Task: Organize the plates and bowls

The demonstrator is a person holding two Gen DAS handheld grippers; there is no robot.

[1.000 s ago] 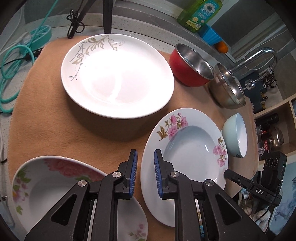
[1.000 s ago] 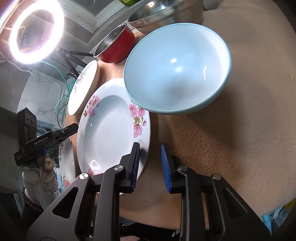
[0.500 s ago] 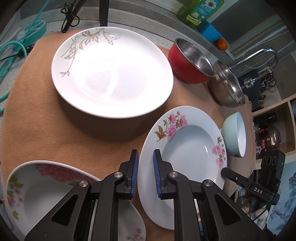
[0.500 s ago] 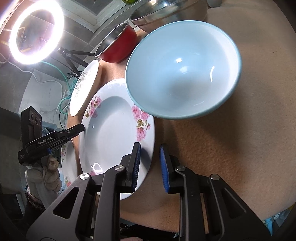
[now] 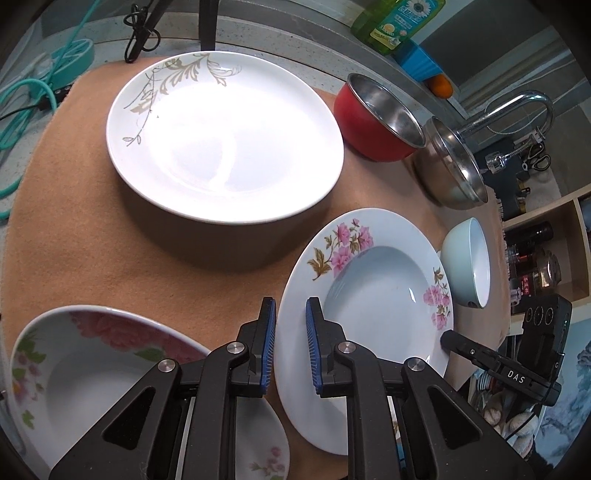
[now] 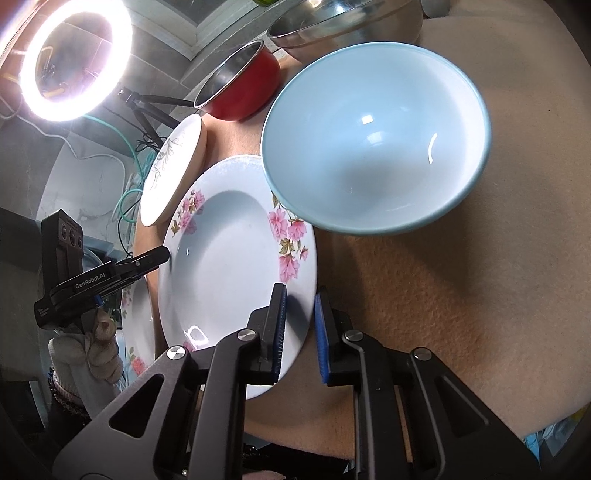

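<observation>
A white deep plate with pink flowers (image 5: pixel 369 288) (image 6: pixel 229 258) lies between my two grippers on the tan cloth (image 5: pixel 110 251). My left gripper (image 5: pixel 290 347) is shut on its near left rim, which stands between the blue pads. Over on the plate's opposite rim my right gripper (image 6: pixel 299 328) is shut too, one pad above the rim and one outside it. Each gripper shows in the other's view: the right gripper (image 5: pixel 448 338) and the left gripper (image 6: pixel 162 254). A light blue bowl (image 6: pixel 376 147) (image 5: pixel 469 262) sits just beyond the plate.
A large white plate with a gold leaf pattern (image 5: pixel 225 140), a red bowl (image 5: pixel 373 125) and a steel bowl (image 5: pixel 450 166) stand further back. Another floral deep plate (image 5: pixel 74 369) lies at the lower left. A tap (image 5: pixel 517 107) and a soap bottle (image 5: pixel 391 18) line the counter. A ring light (image 6: pixel 74 55) glares.
The right gripper's jaws have narrowed onto the flowered plate's rim. The left gripper keeps its hold, and its view has shifted only slightly.
</observation>
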